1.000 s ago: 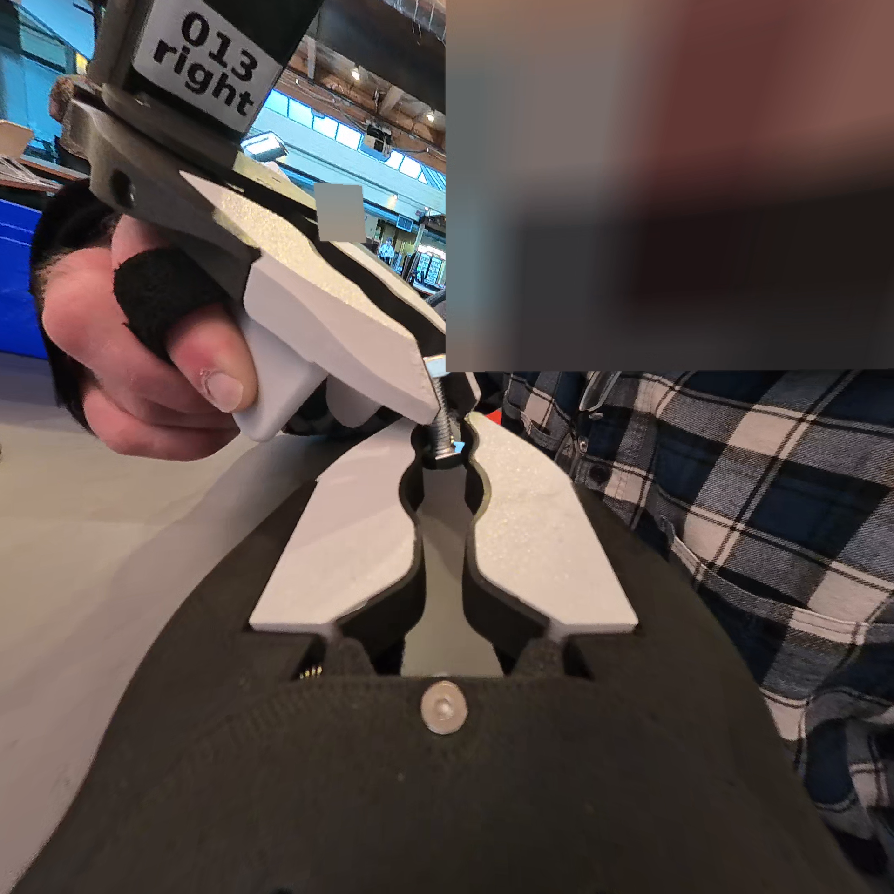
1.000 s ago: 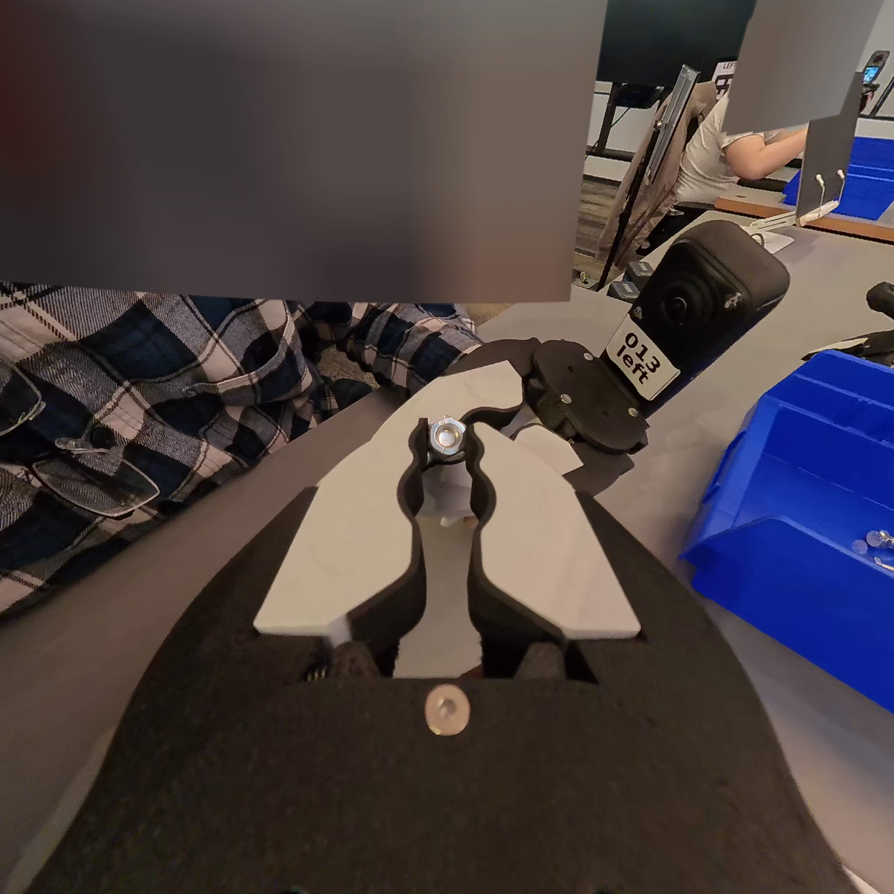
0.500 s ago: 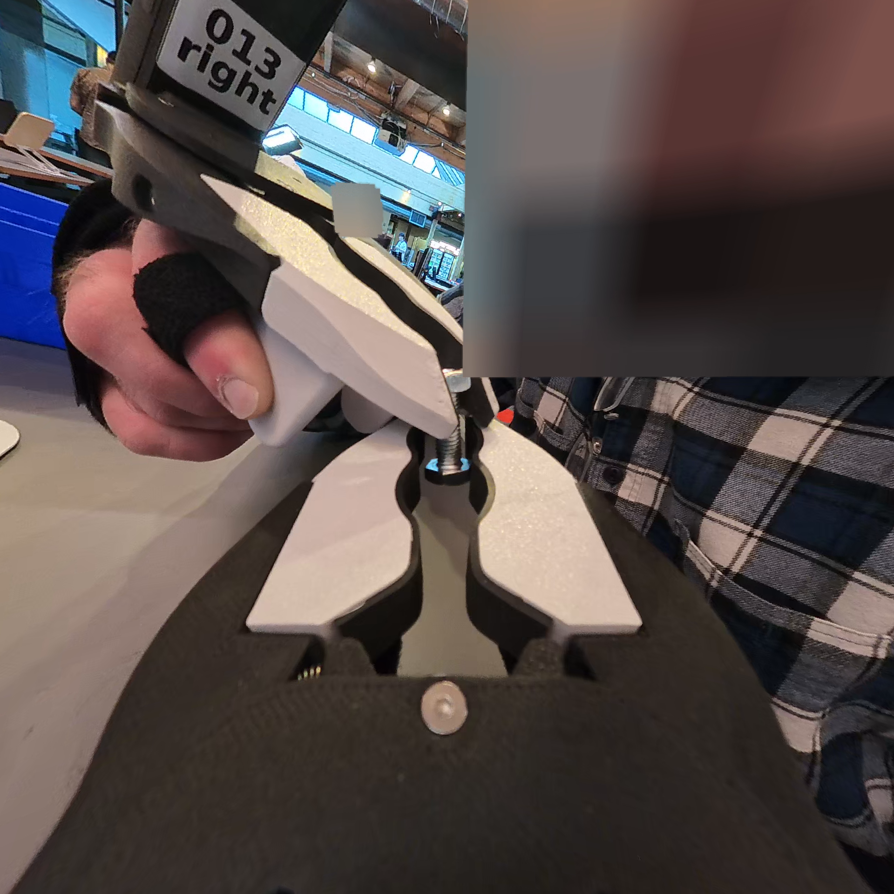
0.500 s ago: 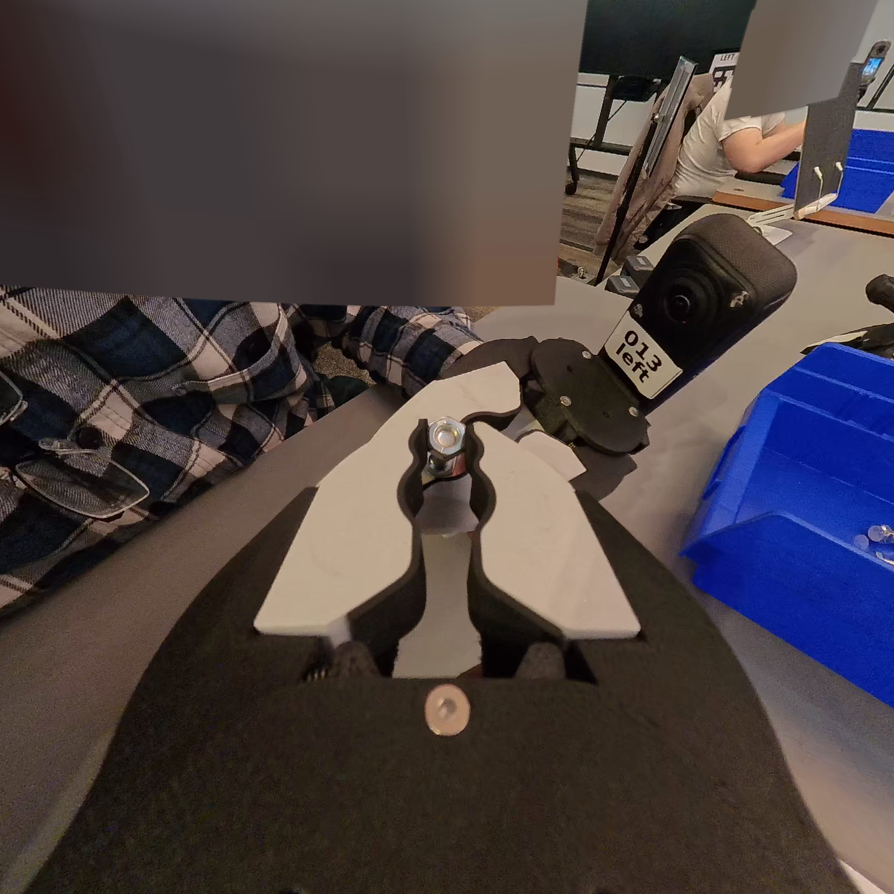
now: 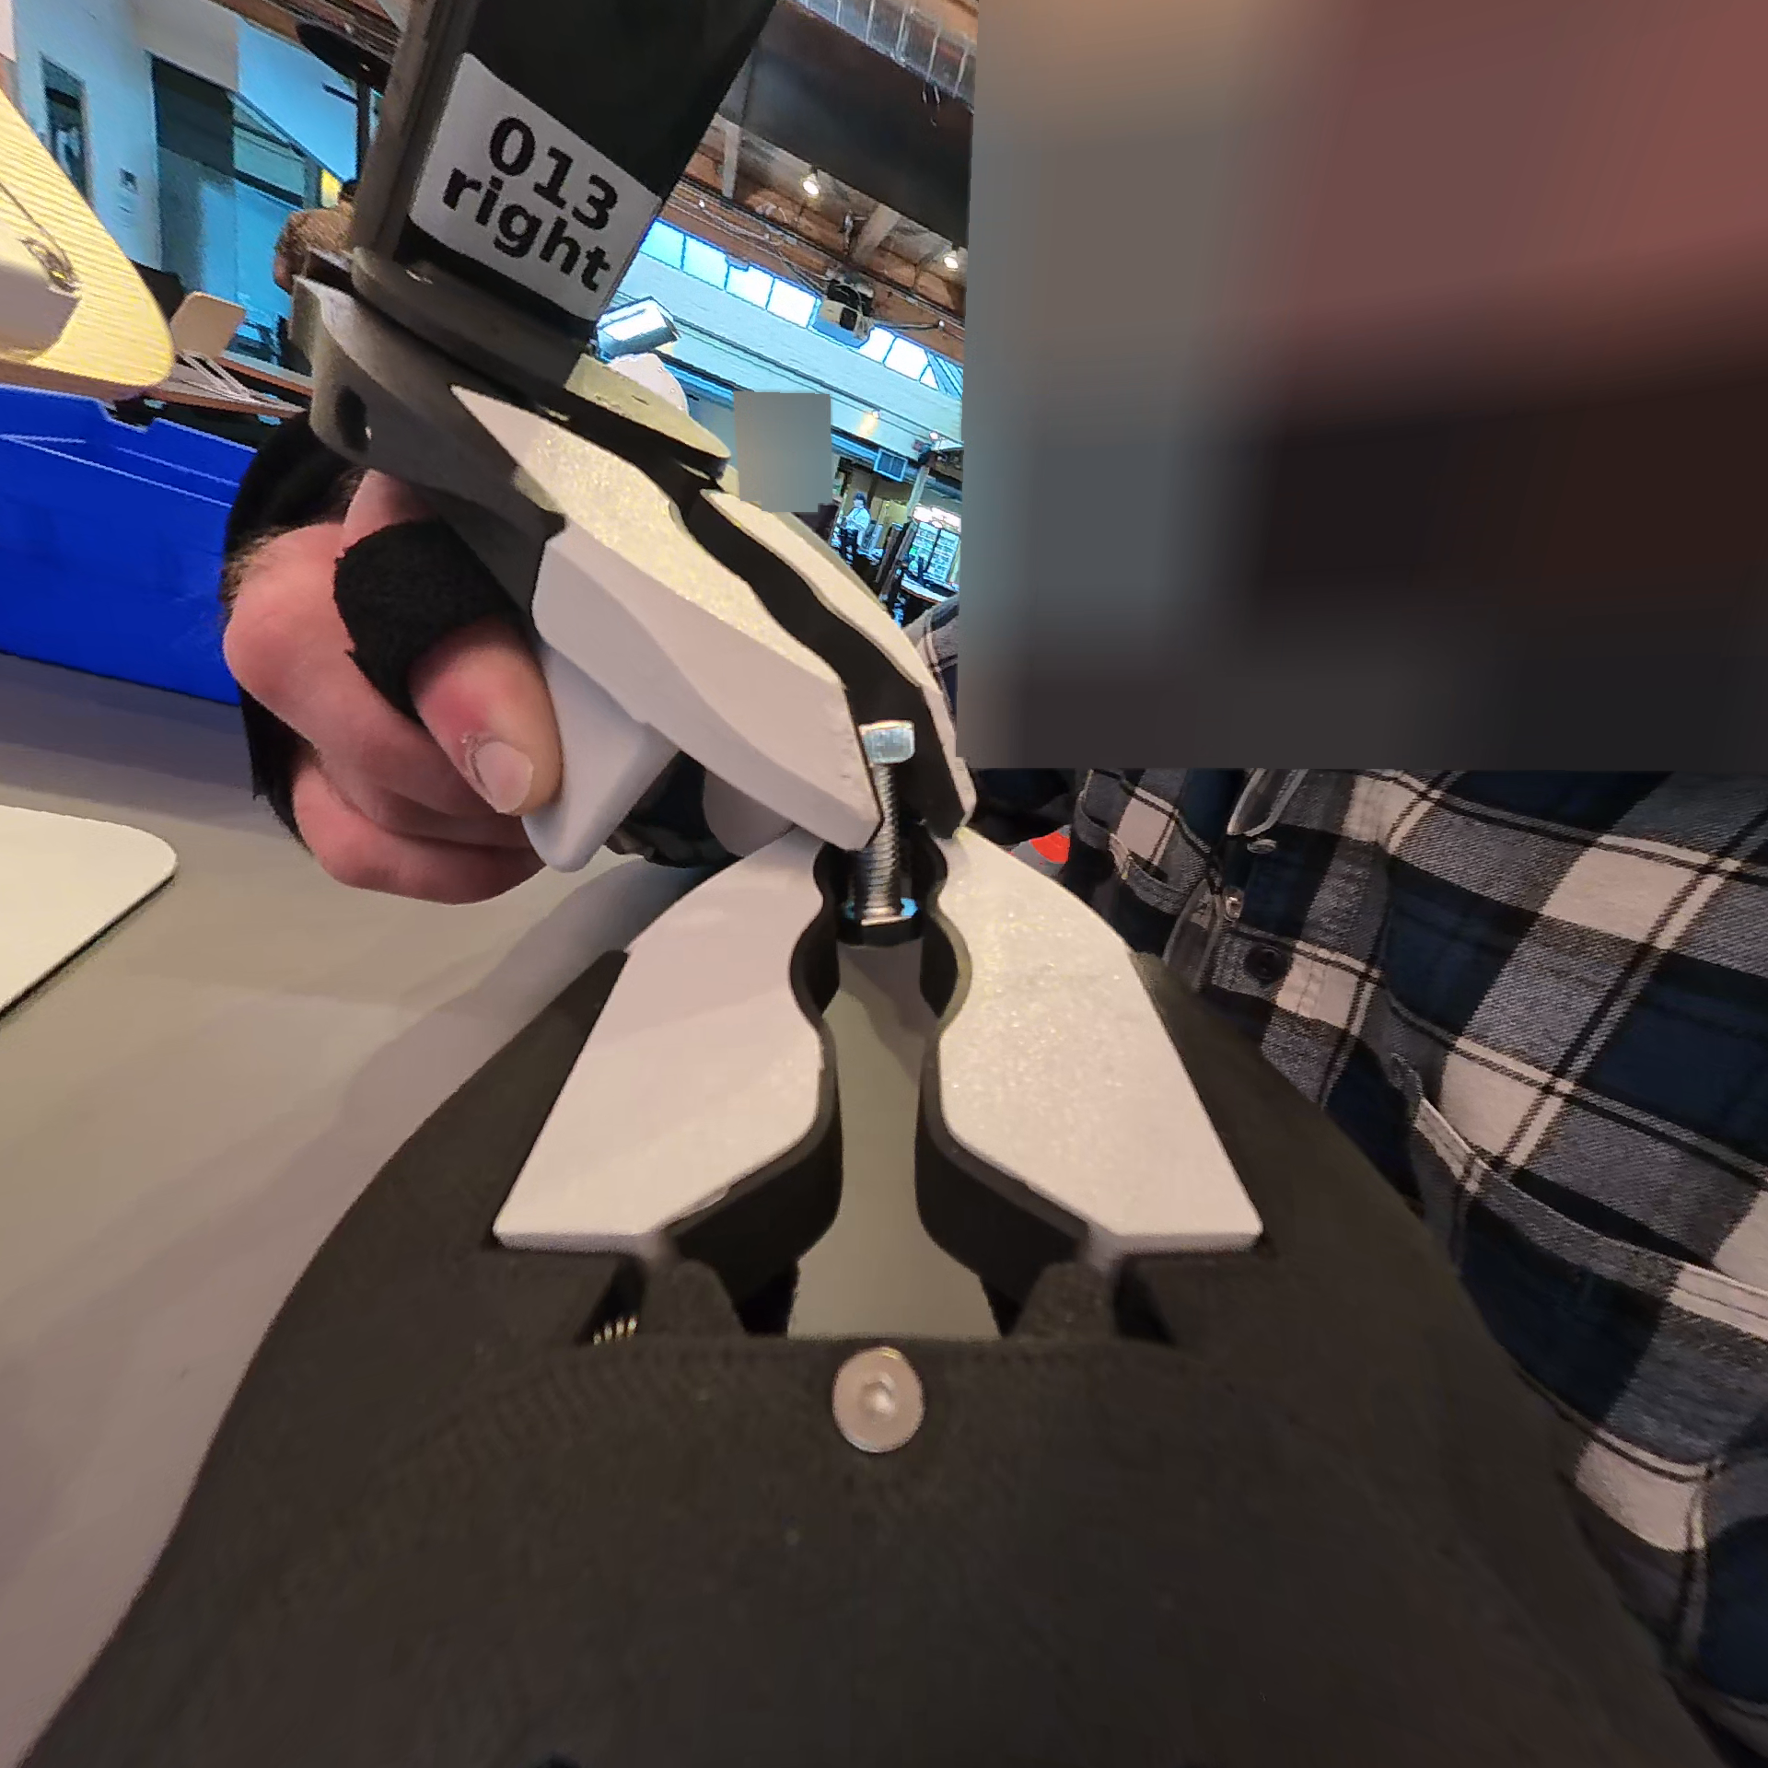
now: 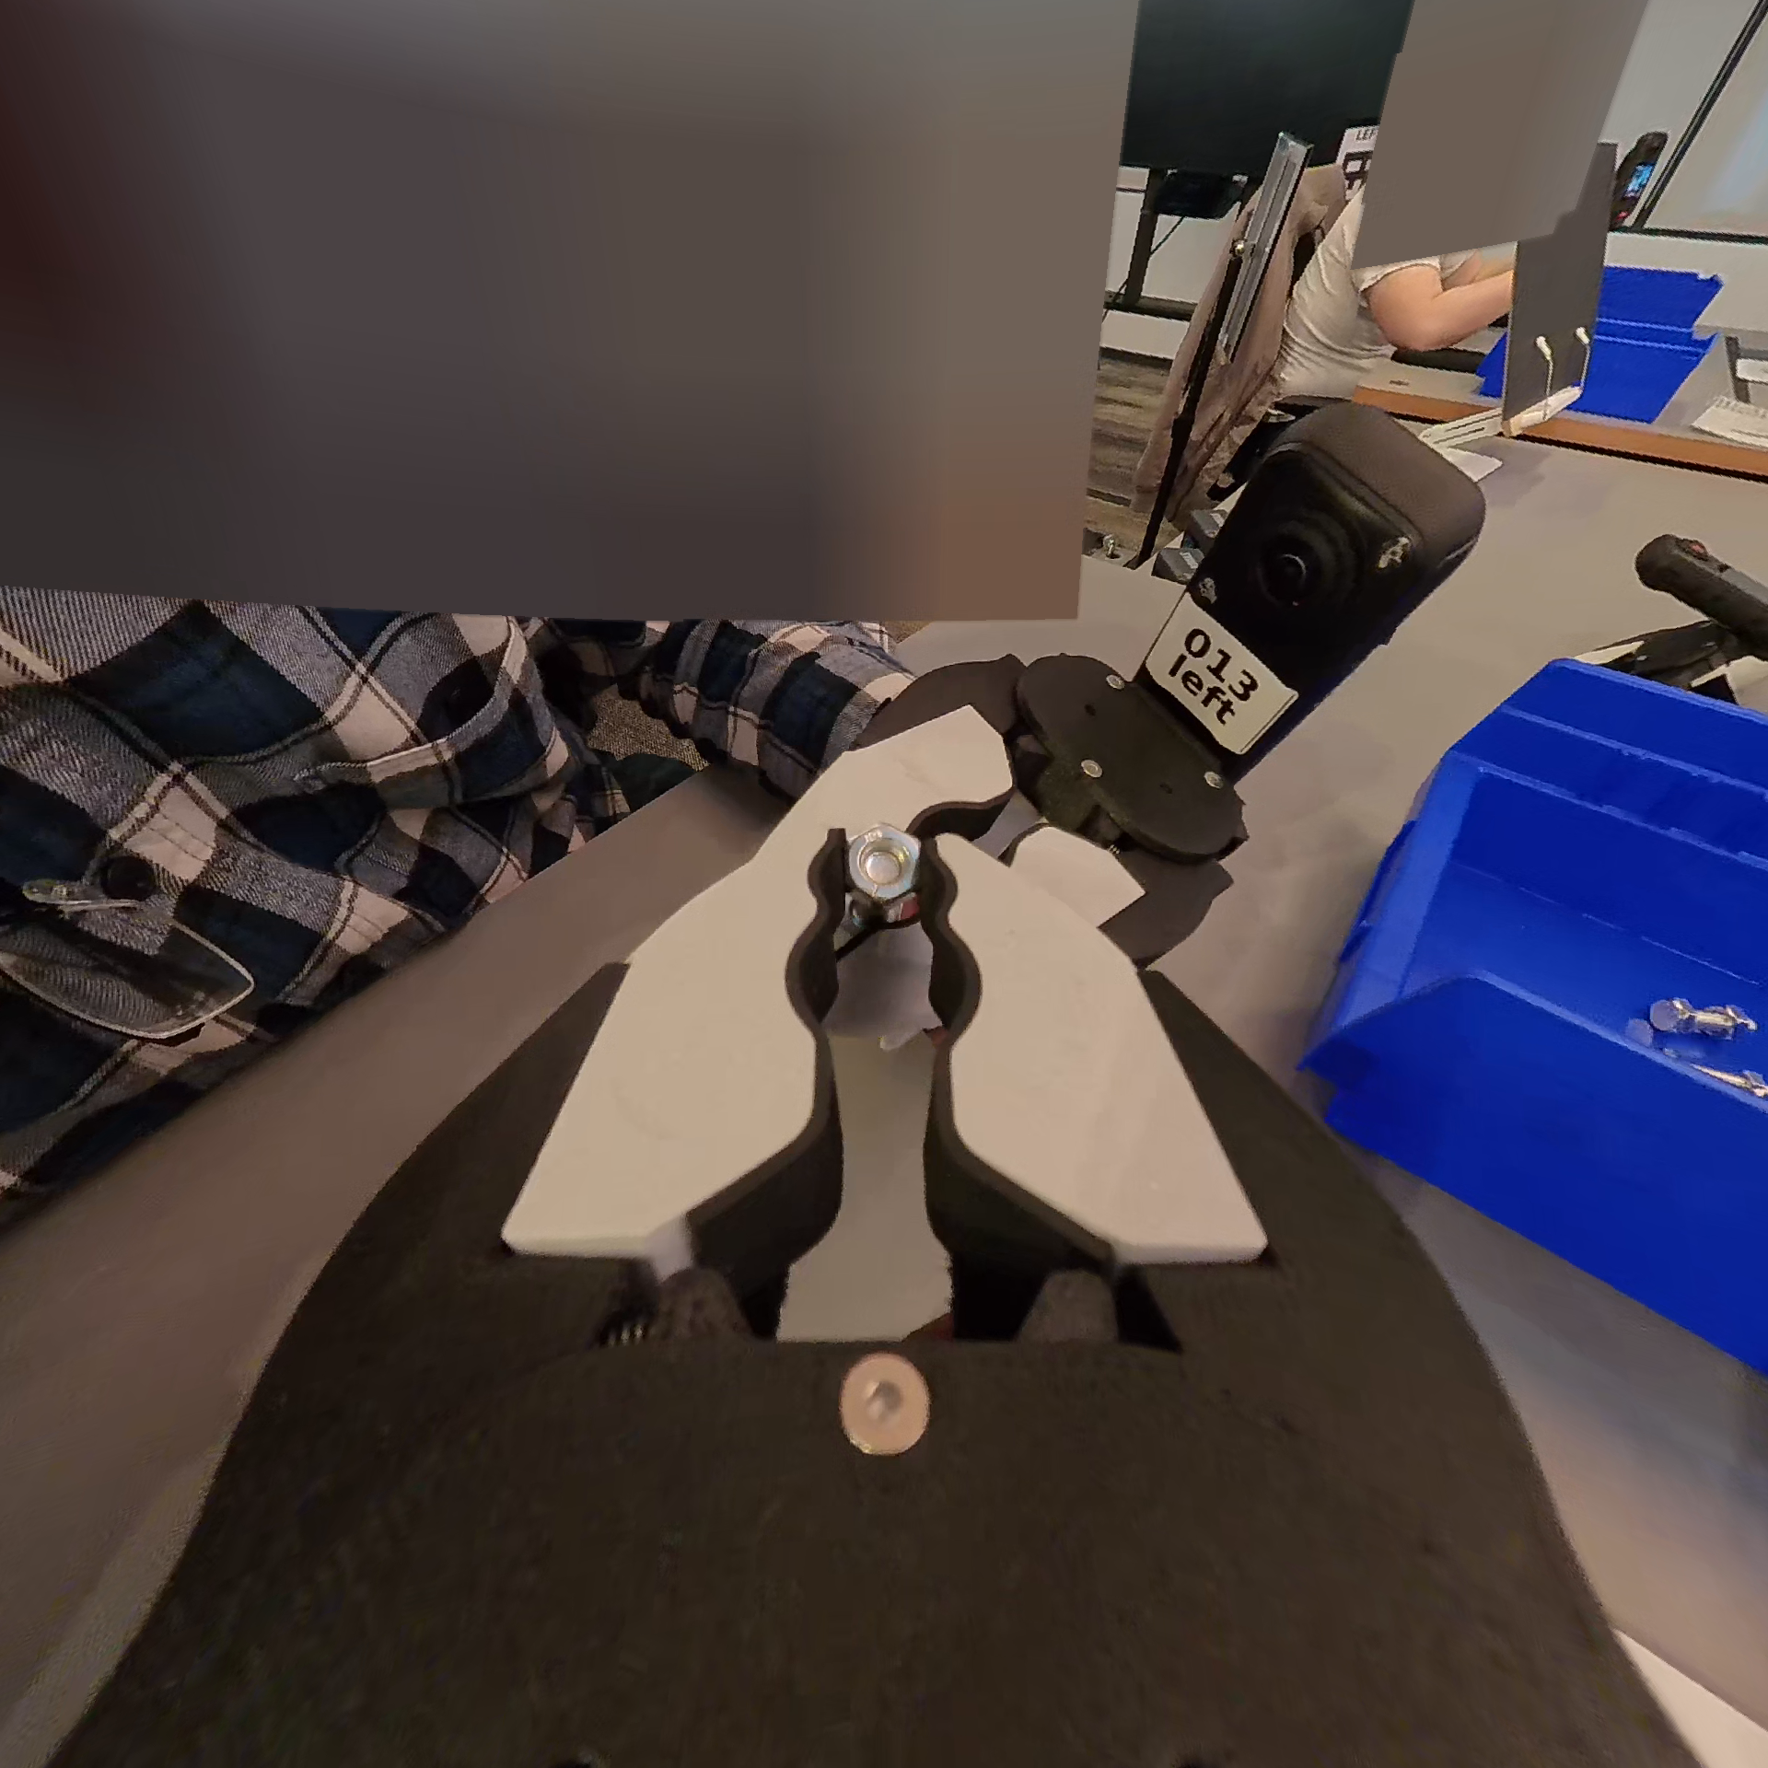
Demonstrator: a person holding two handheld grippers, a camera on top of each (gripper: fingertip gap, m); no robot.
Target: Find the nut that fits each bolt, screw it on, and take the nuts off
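A silver bolt (image 5: 882,842) stands upright between my two grippers, above the grey table (image 5: 239,1052). My left gripper (image 5: 878,885) is shut on the bolt's head (image 5: 878,911) at the notch near its fingertips. My right gripper (image 6: 882,866) is shut on a silver hex nut (image 6: 882,861) that sits on the bolt's threaded end. In the left wrist view the right gripper's white fingers (image 5: 708,651) come down from the upper left, with the nut (image 5: 886,741) at their tips. In the right wrist view the left gripper's finger (image 6: 899,775) lies just behind the nut.
A blue bin (image 6: 1579,957) at the right holds loose bolts and nuts (image 6: 1693,1019). A person in a plaid shirt (image 5: 1435,1052) sits close behind the grippers. A hand (image 5: 383,718) holds the right gripper. A white board (image 5: 57,890) lies at the left.
My left gripper's fingers eased apart on the bolt's head, then closed on it again. The bolt went from tilted to upright. The right gripper kept hold of the nut and rose a little.
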